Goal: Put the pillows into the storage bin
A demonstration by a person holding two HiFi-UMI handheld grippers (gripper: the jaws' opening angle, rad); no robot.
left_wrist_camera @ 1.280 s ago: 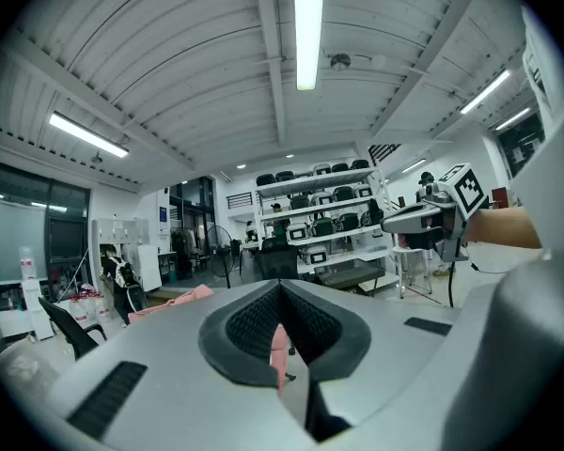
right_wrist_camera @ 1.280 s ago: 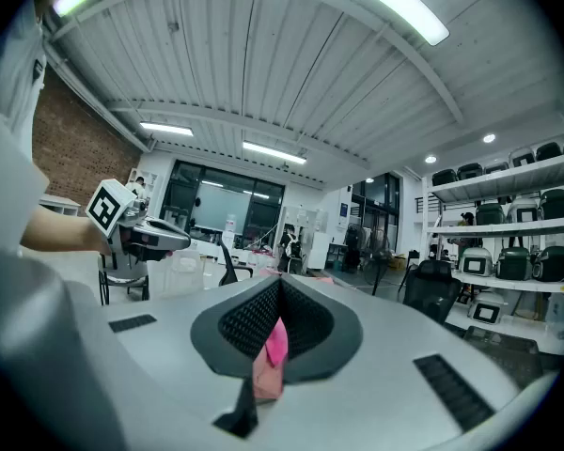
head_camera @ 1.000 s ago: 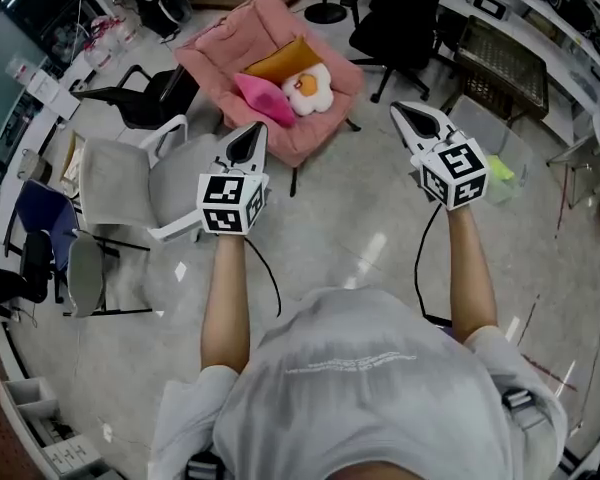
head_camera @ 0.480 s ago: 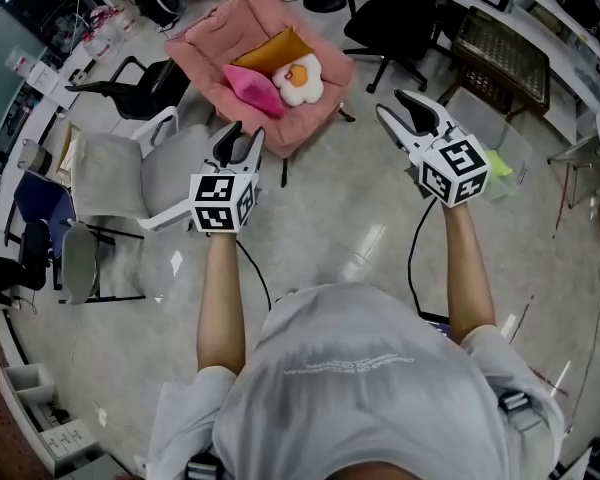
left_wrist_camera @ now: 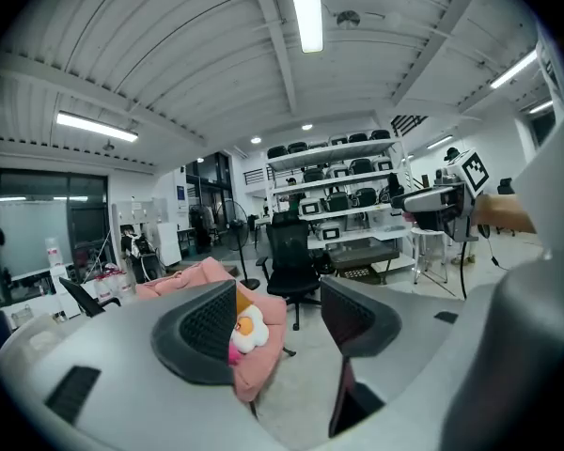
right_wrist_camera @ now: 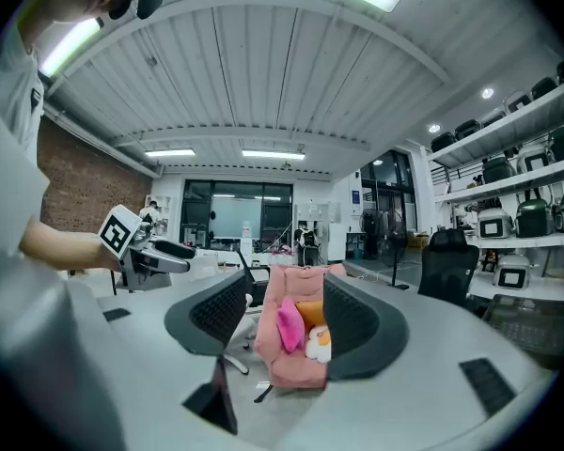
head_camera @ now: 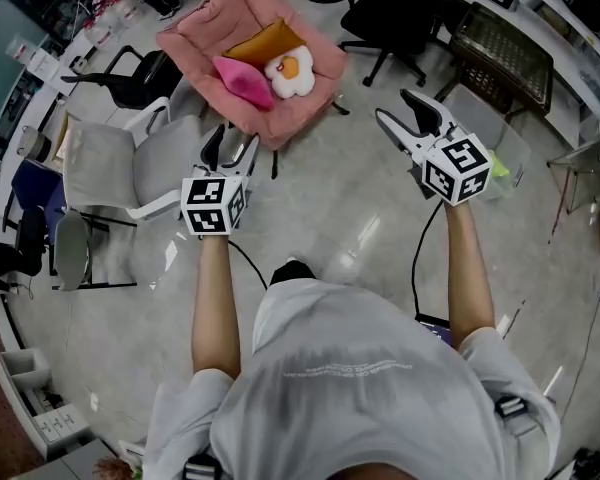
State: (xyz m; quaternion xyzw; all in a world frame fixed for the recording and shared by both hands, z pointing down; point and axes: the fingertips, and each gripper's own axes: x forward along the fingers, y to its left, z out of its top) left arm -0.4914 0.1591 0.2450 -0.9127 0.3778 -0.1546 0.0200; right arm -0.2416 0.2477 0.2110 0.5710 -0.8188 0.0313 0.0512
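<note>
Three pillows lie on a pink cushioned chair (head_camera: 280,98): an orange one (head_camera: 265,41), a magenta one (head_camera: 242,78) and a white fried-egg one (head_camera: 288,72). My left gripper (head_camera: 228,150) hangs in the air short of the chair. Its jaws are opening with nothing between them. My right gripper (head_camera: 395,108) is off to the chair's right, its jaws also opening and empty. In the right gripper view the chair (right_wrist_camera: 296,365) with the magenta pillow (right_wrist_camera: 289,325) shows far off between the jaws. The egg pillow (left_wrist_camera: 249,327) shows in the left gripper view.
A clear plastic bin (head_camera: 490,133) stands on the floor by my right gripper. Grey chairs (head_camera: 110,168) stand to the left and a black office chair (head_camera: 395,18) behind. A black mesh basket (head_camera: 505,53) and desks line the right side.
Both grippers have gone from shut to open. The pink chair has slid up and to the left in the head view.
</note>
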